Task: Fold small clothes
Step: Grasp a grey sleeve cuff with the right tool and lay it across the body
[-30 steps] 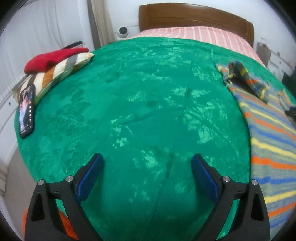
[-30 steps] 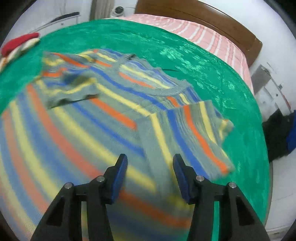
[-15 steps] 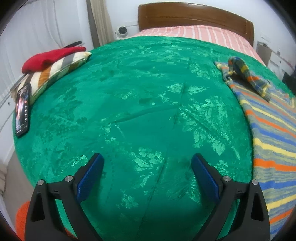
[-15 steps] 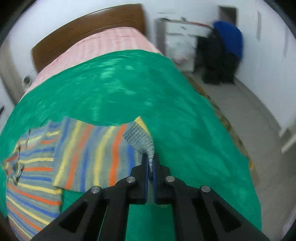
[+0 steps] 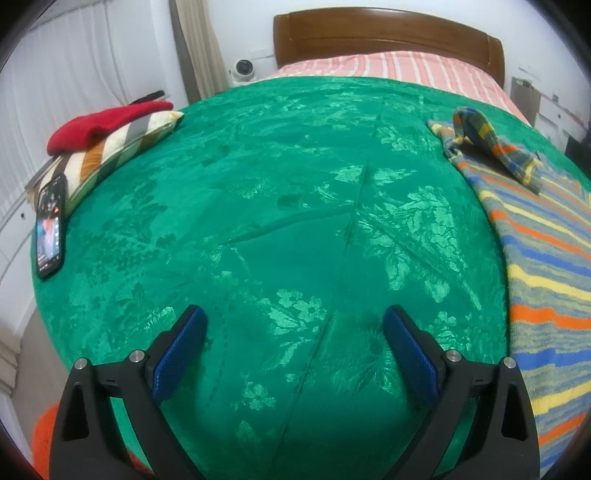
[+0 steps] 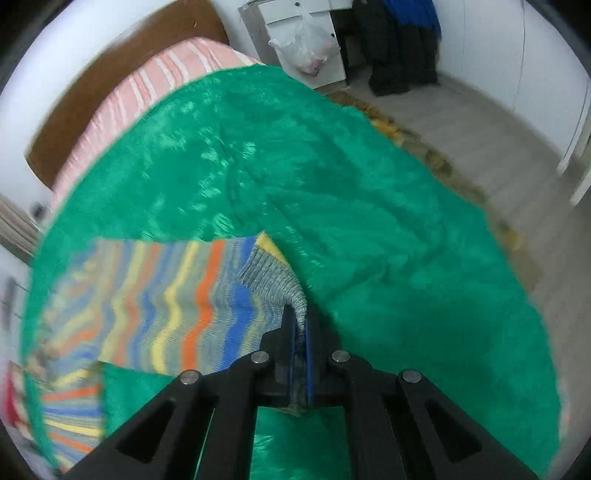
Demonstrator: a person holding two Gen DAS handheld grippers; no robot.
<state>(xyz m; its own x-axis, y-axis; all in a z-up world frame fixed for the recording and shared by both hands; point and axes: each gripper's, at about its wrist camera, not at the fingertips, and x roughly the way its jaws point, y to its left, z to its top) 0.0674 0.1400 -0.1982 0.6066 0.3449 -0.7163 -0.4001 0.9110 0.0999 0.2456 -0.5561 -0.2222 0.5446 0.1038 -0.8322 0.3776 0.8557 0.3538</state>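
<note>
While left gripper [image 5: 293,343] gapes empty, right gripper [image 6: 300,325] pinches sweater cuff [image 6: 273,280].

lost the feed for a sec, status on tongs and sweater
Right tongs shut on striped knit sweater cuff. Left tongs open, empty, over green bedspread. Nothing in the way.

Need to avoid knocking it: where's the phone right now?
In the left wrist view the phone lies at the far left edge of the green bedspread, just in front of the striped pillow with the red garment on top.

White walls [image 5: 110,55] surround a wooden headboard [image 5: 388,33], white cabinet [image 6: 306,40] and grey floor [image 6: 480,155].
</note>
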